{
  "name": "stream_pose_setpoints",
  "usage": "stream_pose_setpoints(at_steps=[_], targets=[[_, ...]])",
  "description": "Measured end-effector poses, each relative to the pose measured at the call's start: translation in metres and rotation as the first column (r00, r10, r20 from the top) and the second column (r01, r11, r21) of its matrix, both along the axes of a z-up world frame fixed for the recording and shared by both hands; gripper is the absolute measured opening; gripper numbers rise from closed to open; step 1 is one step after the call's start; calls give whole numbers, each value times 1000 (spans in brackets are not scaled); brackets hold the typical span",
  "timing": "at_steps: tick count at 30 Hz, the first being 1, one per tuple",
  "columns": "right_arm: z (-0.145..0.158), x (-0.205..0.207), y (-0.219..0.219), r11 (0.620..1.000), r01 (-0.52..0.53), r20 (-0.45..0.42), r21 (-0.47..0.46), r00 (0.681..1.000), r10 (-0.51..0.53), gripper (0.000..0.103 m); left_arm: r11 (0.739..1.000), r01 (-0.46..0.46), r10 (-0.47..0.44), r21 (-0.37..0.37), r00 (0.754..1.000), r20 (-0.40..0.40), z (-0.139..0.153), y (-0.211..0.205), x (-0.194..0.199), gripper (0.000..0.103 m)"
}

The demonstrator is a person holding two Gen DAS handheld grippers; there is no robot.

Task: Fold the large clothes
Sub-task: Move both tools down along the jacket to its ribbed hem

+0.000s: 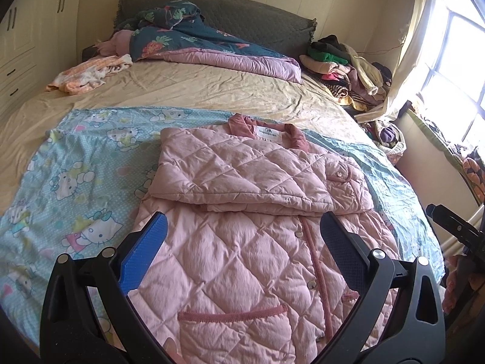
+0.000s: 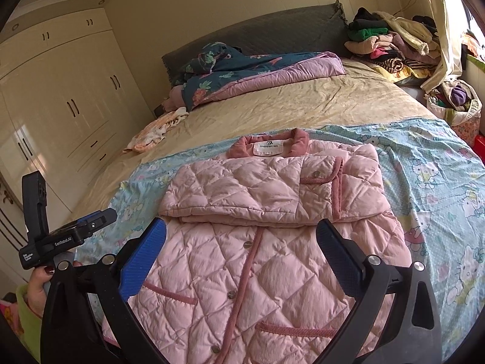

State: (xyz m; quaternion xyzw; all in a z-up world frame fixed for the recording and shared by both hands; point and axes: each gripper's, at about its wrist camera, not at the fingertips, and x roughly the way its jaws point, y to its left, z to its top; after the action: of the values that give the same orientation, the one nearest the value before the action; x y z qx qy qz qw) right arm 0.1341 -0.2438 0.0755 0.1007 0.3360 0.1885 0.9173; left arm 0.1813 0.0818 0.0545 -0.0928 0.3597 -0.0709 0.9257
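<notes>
A pink quilted padded jacket with darker pink corded trim point(image 1: 242, 242) lies front-up on a pale blue cartoon-cat printed sheet point(image 1: 75, 166) spread over the foot of the beige-covered bed point(image 1: 212, 88), its collar pointing toward the headboard and both sleeves already folded across the chest into a thick band. The left tool point(image 1: 242, 236) and the right tool point(image 2: 241, 242) both hover over the lower body of the jacket with their jaws spread wide, holding nothing. The jacket looks puffy, soft and light, but springy: the padding will probably resist a sharp crease and want to open again, and the smooth shell may slip between the blue pads. A thin pinch of a single layer would likely slide out, so the better hold seems to be the hem corners, near the trimmed pockets, taking the full thickness in each tool before lifting the lower half up over the sleeves.
</notes>
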Motion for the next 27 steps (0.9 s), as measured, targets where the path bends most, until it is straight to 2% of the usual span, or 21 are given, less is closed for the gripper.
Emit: stream_pose_setpoints(at_steps=[10, 22, 27], targets=[[-9, -25, -7, 1000, 1, -3, -21, 1000, -1, 99, 1000, -6, 6, 16, 1000, 0, -12, -1, -21, 95], [-33, -53, -15, 999, -8, -38, -37, 999, 6, 99, 999, 4, -4, 38, 1000, -17, -38, -7, -49, 95], [-41, -65, -22, 998, 28, -36, -53, 999, -30, 99, 998, -5, 5, 55, 1000, -15, -47, -8, -60, 95]])
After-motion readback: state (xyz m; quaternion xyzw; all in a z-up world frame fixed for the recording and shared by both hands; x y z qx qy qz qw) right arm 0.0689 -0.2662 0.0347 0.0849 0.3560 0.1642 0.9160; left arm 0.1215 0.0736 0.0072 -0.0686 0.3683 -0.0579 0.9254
